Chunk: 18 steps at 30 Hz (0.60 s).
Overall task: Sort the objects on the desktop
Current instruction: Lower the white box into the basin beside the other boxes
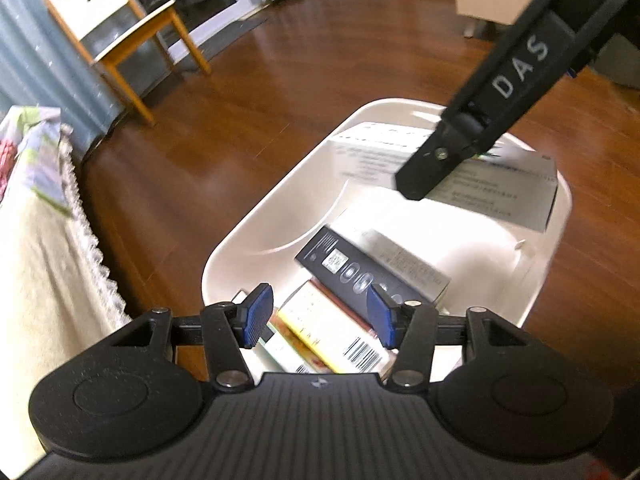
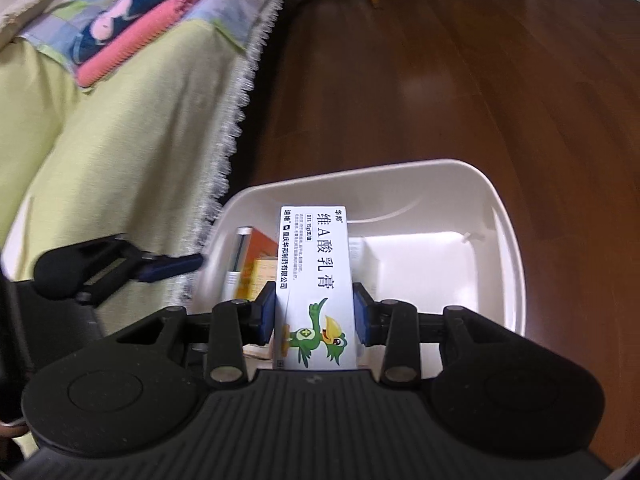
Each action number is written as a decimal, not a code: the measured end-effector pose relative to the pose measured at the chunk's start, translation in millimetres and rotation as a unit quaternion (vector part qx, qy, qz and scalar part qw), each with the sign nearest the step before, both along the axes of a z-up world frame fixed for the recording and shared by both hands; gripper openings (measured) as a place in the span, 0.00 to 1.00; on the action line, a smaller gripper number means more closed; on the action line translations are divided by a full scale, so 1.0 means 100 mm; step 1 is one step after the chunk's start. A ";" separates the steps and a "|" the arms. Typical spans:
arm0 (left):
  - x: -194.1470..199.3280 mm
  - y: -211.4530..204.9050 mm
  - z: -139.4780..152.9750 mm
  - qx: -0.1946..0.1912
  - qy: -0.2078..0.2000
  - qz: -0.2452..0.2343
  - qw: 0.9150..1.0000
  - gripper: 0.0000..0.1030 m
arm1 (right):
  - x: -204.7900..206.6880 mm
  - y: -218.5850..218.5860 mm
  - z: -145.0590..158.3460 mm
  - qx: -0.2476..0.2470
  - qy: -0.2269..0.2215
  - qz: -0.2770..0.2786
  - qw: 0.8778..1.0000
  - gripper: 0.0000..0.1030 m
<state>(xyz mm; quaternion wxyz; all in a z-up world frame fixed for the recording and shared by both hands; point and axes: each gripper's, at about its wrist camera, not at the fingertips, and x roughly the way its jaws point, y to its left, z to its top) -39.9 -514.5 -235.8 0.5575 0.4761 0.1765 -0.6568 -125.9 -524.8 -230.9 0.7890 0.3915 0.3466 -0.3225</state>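
While the right gripper is clamped on a white ointment box — blue pads pressing both long sides — the box points forward over the white plastic bin. Box has black Chinese print and a green cartoon bird near the gripper end. Its far end reaches over the bin's near-left part, above an orange box and a white tube-like item inside the bin. Bin's right half shows bare white floor.

Left gripper has its jaws spread, nothing between the blue pads; it hovers over the near end of the bin. Below it lie a black box, a pale grey-white box beside it, and a yellow-white box with a barcode. At the bin's far end the right gripper's black finger marked "DAS" comes in from upper right, the white ointment box under it.

Bin sits on a dark wooden floor. Fringed cloth-covered furniture just left of it, with folded colourful fabric on top. Wooden chair further back.
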 end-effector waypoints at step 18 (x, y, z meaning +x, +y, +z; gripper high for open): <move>0.06 0.03 -0.03 0.006 0.004 0.005 1.000 0.56 | 0.24 -0.33 -0.73 0.012 0.121 0.008 0.993 0.33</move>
